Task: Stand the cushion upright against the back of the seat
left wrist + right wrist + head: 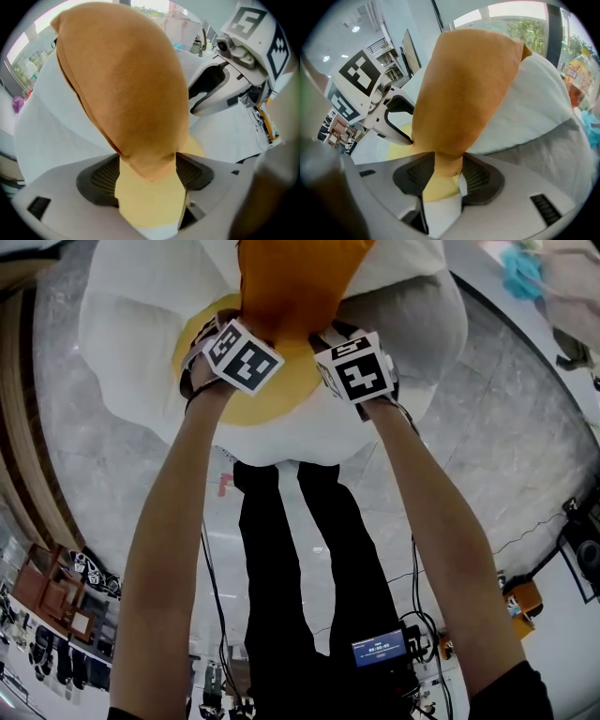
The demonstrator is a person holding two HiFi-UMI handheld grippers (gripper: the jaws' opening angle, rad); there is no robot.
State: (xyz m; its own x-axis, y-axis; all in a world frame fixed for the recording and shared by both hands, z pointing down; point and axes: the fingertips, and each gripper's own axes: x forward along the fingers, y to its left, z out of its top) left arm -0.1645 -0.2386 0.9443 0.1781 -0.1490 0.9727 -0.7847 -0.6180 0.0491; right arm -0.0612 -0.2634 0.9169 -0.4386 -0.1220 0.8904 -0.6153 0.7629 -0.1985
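Note:
An orange cushion [292, 277] stands on end over the yellow centre [251, 411] of a white flower-shaped seat [131, 343], its top toward the big white back petals. Both grippers hold its lower edge from the near side, their marker cubes side by side [242, 355] [356, 367]. In the left gripper view the cushion's [126, 84] bunched lower corner fills the gap of the left gripper [147, 176] and touches both pads. The right gripper [448, 176] pinches a narrower fold of the cushion [464, 93] the same way. Each gripper shows in the other's view.
The seat rests on a grey stone-patterned floor [525, 446]. The person's legs in black trousers [300, 559] stand just before it. Cables [422, 610] and a small screen [378, 648] lie at the lower right, wooden furniture [52, 592] at the lower left, a teal object [520, 273] at the top right.

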